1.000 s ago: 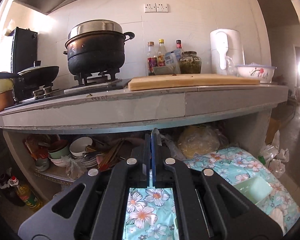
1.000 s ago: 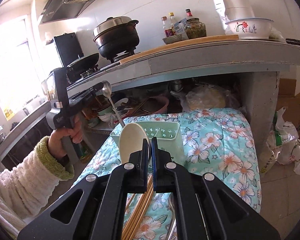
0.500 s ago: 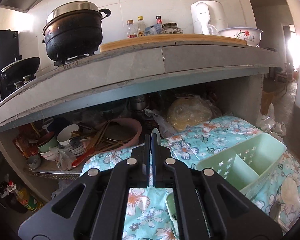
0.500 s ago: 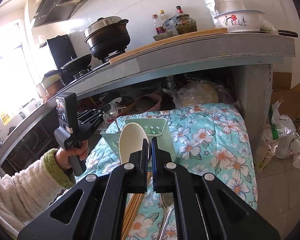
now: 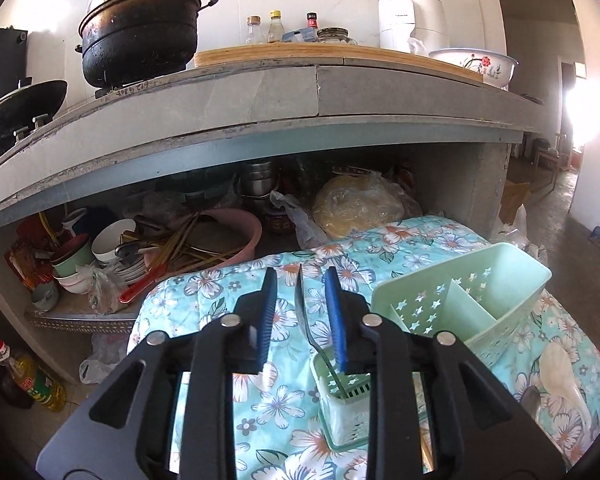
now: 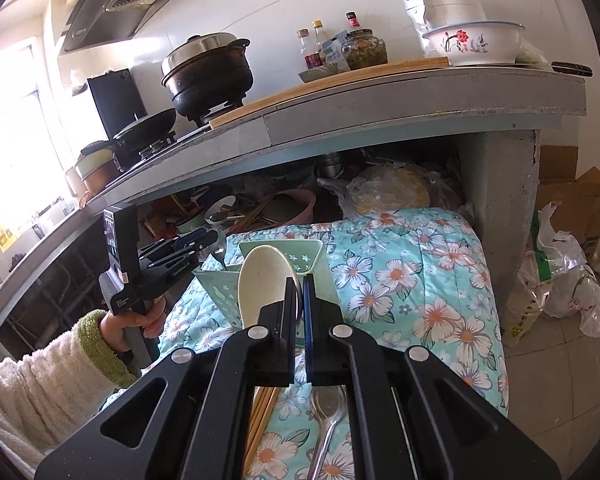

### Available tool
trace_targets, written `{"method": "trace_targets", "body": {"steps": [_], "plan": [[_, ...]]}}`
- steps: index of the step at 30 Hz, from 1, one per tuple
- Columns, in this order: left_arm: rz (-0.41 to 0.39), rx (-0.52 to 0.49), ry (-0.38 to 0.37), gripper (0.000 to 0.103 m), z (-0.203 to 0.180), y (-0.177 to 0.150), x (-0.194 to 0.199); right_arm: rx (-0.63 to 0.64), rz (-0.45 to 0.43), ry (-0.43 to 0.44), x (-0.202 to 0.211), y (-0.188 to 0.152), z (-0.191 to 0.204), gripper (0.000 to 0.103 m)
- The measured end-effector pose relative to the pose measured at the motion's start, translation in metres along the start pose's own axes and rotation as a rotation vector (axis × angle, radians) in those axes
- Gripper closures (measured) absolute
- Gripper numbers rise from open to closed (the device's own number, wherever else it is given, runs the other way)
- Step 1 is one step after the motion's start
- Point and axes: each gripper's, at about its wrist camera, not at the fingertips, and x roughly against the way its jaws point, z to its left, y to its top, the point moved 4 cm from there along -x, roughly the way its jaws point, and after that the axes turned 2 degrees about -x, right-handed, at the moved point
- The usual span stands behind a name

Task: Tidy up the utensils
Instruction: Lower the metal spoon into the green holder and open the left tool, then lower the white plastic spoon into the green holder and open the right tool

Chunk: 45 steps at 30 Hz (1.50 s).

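Steel spoon point(image 5: 305, 312) stands in a slotted caddy point(image 5: 342, 412) between the left hand-held gripper's point(image 5: 300, 312) parted jaws (right hand-held gripper point(image 6: 299, 312) pinches a smooth cream ladle point(image 6: 265, 286)).

left gripper point(image 5: 300, 300): lowered, jaws parted | metal spoon point(image 5: 306, 316): released into green caddy point(image 5: 342, 404)

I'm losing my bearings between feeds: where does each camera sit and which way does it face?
Left wrist: on the left gripper, facing the under-counter shelf; only its open fingers show, metal spoon between.
Right wrist: on the right gripper, shut on a white spoon, facing the counter; left gripper and left hand show.
Shared: green caddy, black pot.
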Motion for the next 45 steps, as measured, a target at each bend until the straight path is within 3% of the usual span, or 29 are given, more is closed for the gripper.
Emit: {"method": "trace_targets", "body": {"steps": [4,9,14,20,26,34,45], "plan": [[-0.013,-0.003,-0.003,0.066,-0.001,0.000,0.005,0.004,-0.028,-0.004,0.003,0.011,-0.001,0.099],[-0.027,0.001,-0.010,0.060,-0.002,0.002,0.010,0.007,-0.109,-0.008,0.009,0.039,-0.002,0.099],[-0.040,0.034,-0.018,0.058,0.003,0.003,0.020,0.014,-0.235,-0.029,0.013,0.079,-0.001,0.100],[-0.053,0.094,-0.021,0.057,0.015,0.000,0.037,0.045,-0.344,-0.118,-0.009,0.114,0.002,0.099],[-0.049,0.146,-0.011,0.056,0.027,-0.014,0.057,0.141,-0.334,-0.208,-0.061,0.122,0.011,0.099],[-0.047,0.176,0.000,0.054,0.034,-0.039,0.083,0.302,-0.274,-0.315,-0.109,0.093,0.020,0.099],[-0.028,0.190,0.000,0.054,0.037,-0.063,0.097,0.409,-0.188,-0.327,-0.134,0.052,0.027,0.099]]}}
